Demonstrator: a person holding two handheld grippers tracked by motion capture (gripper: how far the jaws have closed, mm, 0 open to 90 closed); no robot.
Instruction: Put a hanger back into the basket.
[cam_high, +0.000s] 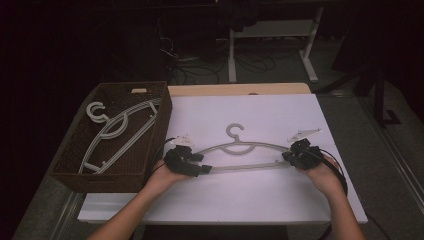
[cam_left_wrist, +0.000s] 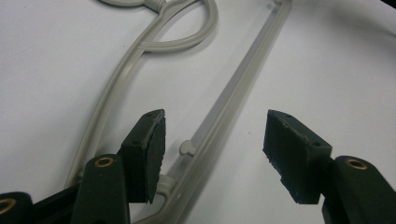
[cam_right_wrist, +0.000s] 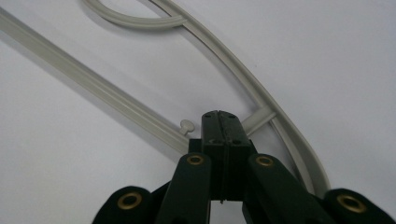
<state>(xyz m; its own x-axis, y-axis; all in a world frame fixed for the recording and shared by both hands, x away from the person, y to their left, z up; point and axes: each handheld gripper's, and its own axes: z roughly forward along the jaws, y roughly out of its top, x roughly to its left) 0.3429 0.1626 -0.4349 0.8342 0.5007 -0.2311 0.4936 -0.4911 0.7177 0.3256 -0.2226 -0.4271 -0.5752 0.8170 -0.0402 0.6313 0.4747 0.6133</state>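
1. Plainly, the pale grey plastic clothes hanger (cam_high: 243, 150) lies flat at the middle of the white worktop (cam_high: 260, 200), hook toward the top of the frame, to the right of the brown woven basket (cam_high: 75, 165), which holds more grey hangers (cam_high: 117, 132).
2. It looks light, thin and stiff, with smooth plastic that may slip; I judge the corners where arm and bottom bar meet to be the firmest places to grip.
3. The left claw (cam_high: 202, 167) sits at the hanger's left end, jaws apart; in the left gripper view the bar runs between the pads (cam_left_wrist: 152, 149) without being pinched.
4. The right claw (cam_high: 289, 157) is at the right end, jaws closed together; in the right gripper view its tips (cam_right_wrist: 219, 122) meet at the corner brace, though I cannot tell whether plastic is caught between them.
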